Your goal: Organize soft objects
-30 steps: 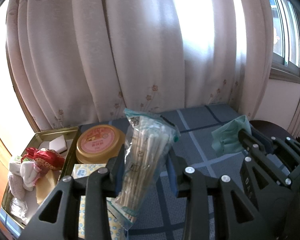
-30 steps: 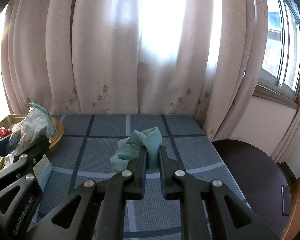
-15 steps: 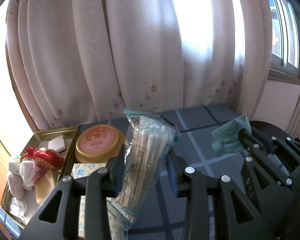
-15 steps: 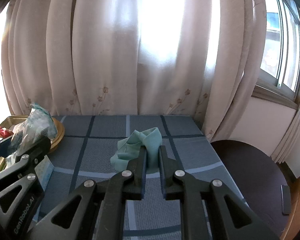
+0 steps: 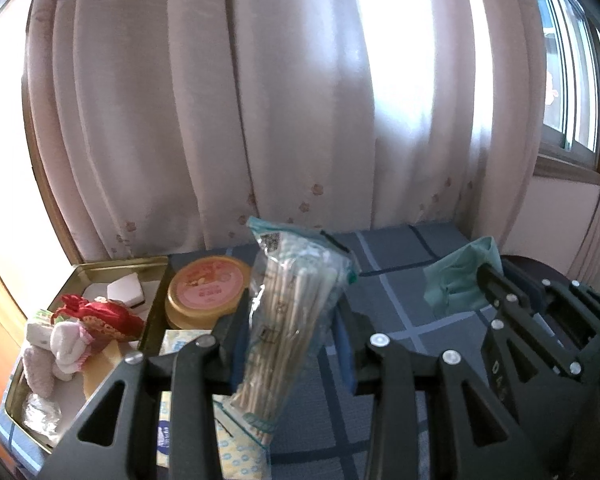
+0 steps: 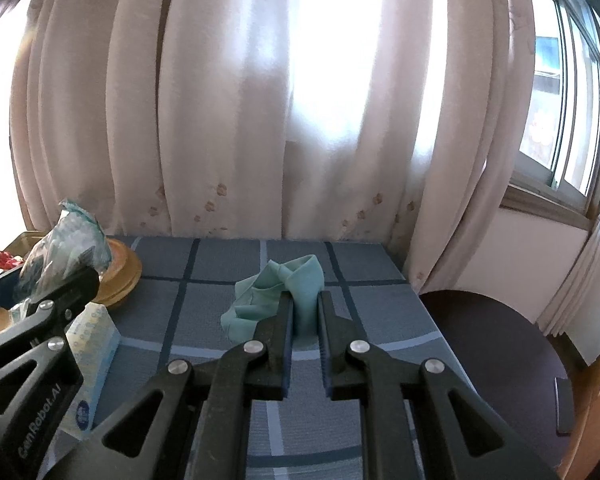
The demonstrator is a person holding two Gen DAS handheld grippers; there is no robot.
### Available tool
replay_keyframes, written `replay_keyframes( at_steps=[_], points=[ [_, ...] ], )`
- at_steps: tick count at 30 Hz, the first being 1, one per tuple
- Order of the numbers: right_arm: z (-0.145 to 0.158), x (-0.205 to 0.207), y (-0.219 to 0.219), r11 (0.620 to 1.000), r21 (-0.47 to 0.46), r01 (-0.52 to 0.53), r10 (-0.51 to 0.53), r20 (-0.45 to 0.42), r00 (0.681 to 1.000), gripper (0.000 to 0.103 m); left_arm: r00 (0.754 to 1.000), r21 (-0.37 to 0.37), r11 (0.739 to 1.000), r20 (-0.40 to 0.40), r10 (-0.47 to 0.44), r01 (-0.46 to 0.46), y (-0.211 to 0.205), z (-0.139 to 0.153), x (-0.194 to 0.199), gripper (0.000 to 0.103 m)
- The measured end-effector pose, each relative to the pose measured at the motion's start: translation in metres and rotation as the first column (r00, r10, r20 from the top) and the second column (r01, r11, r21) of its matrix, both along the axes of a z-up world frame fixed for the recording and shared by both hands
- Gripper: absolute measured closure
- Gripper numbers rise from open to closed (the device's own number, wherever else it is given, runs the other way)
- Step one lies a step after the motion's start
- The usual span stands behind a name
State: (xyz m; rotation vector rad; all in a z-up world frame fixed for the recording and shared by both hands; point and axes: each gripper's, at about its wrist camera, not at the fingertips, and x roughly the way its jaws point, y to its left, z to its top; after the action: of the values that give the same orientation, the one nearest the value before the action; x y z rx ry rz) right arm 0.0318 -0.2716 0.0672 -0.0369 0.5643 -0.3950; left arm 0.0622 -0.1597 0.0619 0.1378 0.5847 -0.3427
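A green cloth (image 6: 284, 300) lies on the checked tablecloth (image 6: 220, 268), pinched by the right gripper (image 6: 305, 312). The left gripper (image 5: 290, 320) clamps a bag of cotton swabs (image 5: 292, 316).

1. Setting: a room in a home, beside a window.
2. Pale pink fabric curtains with small embroidered flowers (image 6: 284, 128) hang full length behind the work surface; a sliding glass window with a light frame (image 6: 568, 120) shows at right.
3. The work surface carries a blue-grey checked woven tablecloth (image 6: 372, 264).
4. A dark brown round wooden stool seat (image 6: 496, 344) stands just beside the table.
5. A gold rectangular metal tin (image 5: 100, 270) holds small household oddments.
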Motion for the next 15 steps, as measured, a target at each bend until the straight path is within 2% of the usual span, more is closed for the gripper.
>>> replay_keyframes(
  at_steps=[15],
  points=[
    [0.016,-0.009,0.03,0.998,-0.031,-0.052,0.053,0.026,0.998,0.09,0.999,-0.04,0.999,0.029,0.03,-0.029,0.038,0.015,-0.008,0.068]
  ],
)
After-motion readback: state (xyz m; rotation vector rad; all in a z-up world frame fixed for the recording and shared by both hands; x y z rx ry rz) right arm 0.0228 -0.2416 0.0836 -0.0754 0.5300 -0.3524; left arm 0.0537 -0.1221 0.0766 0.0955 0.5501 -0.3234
